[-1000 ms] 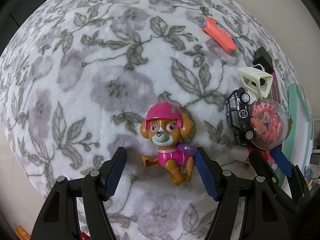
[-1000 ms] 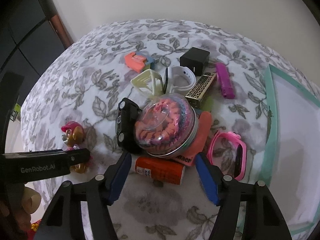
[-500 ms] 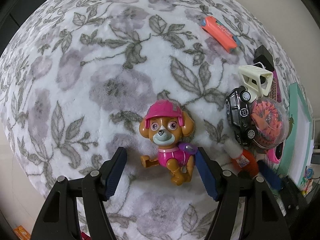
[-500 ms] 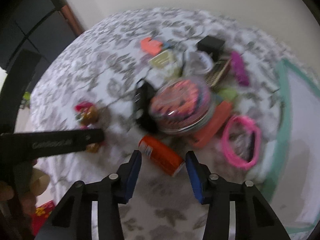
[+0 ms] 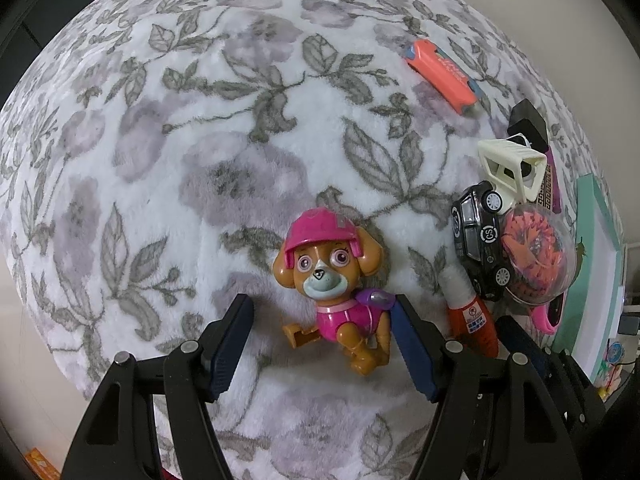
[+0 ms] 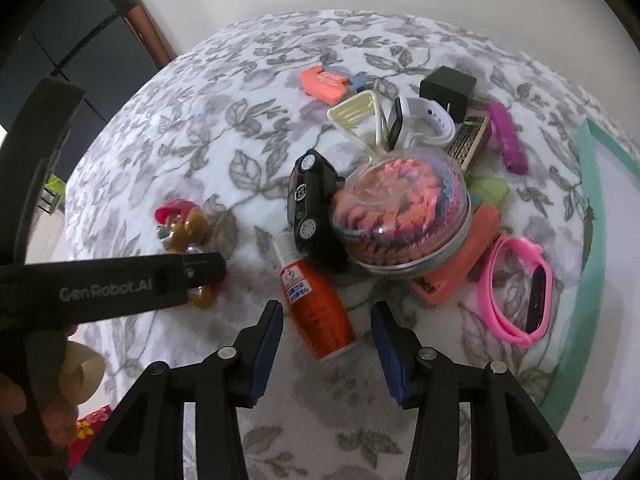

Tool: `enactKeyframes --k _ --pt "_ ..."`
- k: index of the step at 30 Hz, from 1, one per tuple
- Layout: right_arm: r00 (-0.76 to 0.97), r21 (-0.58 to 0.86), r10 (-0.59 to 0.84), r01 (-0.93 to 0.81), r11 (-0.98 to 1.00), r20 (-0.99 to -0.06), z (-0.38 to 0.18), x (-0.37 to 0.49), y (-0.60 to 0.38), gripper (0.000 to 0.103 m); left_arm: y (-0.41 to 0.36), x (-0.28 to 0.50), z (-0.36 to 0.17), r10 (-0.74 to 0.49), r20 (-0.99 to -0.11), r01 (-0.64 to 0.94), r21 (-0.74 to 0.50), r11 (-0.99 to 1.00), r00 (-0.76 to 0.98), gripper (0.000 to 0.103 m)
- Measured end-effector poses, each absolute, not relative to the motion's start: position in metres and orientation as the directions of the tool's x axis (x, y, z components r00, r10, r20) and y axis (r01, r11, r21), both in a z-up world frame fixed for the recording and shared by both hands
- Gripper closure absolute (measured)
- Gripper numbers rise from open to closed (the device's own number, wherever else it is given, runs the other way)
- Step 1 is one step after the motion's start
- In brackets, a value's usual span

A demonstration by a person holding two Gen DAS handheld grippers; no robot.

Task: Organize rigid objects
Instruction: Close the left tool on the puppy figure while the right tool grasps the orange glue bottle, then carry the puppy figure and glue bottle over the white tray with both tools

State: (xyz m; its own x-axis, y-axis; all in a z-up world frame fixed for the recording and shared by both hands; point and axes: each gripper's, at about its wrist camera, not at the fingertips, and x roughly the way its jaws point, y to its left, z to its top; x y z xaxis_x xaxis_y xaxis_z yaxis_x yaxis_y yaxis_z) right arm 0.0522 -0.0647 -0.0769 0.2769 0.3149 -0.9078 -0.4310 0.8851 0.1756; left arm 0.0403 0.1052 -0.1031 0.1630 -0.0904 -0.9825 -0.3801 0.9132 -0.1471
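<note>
Straddling the orange bottle (image 6: 316, 304), the right gripper (image 6: 326, 344) is standing with a clear gap between each blue pad and the bottle's sides, so it is grasping nothing yet. The bottle is lying on its side on the floral blanket (image 6: 224, 128), its white cap pointing away from the gripper and ending just beside the black toy car (image 6: 310, 204). That closeness is the first risk: if the bottle is being pushed forward while the pads are closing, the cap is likely to nudge the car, and the car is leaning against the clear domed container (image 6: 404, 220), which is itself sitting on an orange box (image 6: 460, 268). A shove there could be tipping the whole pile. The bottle is also round and lying at an angle to the fingers, so I judge it may be rolling or twisting out as the pads meet it, and the soft pile of the blanket is giving little firm support underneath.

The left gripper (image 5: 322, 350) is hanging open over the puppy figure (image 5: 340, 280), its pads on either side of the pink body without pressing it; the right pad looks to be nearly touching the purple pack. Closing from here may be catching only a leg or the pack, letting the toy swing loose.

The two grippers are working close together, so a sideways move by either is risking a collision. The teal tray (image 6: 588, 240) is lying to the right of the pile.
</note>
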Motion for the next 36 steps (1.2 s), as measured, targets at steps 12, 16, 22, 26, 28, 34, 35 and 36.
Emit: enactKeyframes --k 12,16,22,26,28,34,35,36 --pt "0.352 -0.015 0.2 -0.523 0.852 -0.914 -0.084 0.043 -0.037 0.06 0.094 0.049 -0.103 -0.045 -0.982 -0.351 -0.108 0.93 0.183 0.031" --pt "0.354 -0.009 0.204 -0.518 0.855 -0.913 -0.083 0.043 -0.04 0.066 0.09 0.051 -0.103 -0.035 -0.982 -0.345 -0.099 0.933 0.188 0.031" --pt "0.315 0.059 0.239 -0.487 0.871 -0.919 -0.082 0.045 -0.048 0.067 0.093 0.05 -0.098 -0.002 -0.981 -0.358 -0.073 0.931 0.194 0.051" --pt "0.291 0.087 0.247 -0.468 0.879 -0.924 -0.081 0.042 -0.055 0.067 0.094 0.05 -0.098 -0.009 -0.982 -0.355 -0.076 0.932 0.189 0.051" --pt "0.282 0.096 0.248 -0.462 0.882 -0.927 -0.08 0.04 -0.057 0.067 0.093 0.05 -0.098 -0.009 -0.982 -0.357 -0.077 0.931 0.188 0.052" --pt "0.258 0.2 0.331 -0.427 0.882 -0.908 -0.067 0.038 -0.07 0.07 0.1 0.046 -0.083 -0.007 -0.971 -0.365 -0.096 0.926 0.237 0.052" --pt "0.257 0.22 0.346 -0.417 0.882 -0.902 -0.065 0.039 -0.072 0.071 0.1 0.046 -0.079 -0.004 -0.968 -0.366 -0.098 0.926 0.249 0.052" --pt "0.256 0.247 0.369 -0.407 0.88 -0.894 -0.062 0.04 -0.076 0.071 0.1 0.046 -0.075 -0.002 -0.965 -0.366 -0.102 0.925 0.264 0.052"
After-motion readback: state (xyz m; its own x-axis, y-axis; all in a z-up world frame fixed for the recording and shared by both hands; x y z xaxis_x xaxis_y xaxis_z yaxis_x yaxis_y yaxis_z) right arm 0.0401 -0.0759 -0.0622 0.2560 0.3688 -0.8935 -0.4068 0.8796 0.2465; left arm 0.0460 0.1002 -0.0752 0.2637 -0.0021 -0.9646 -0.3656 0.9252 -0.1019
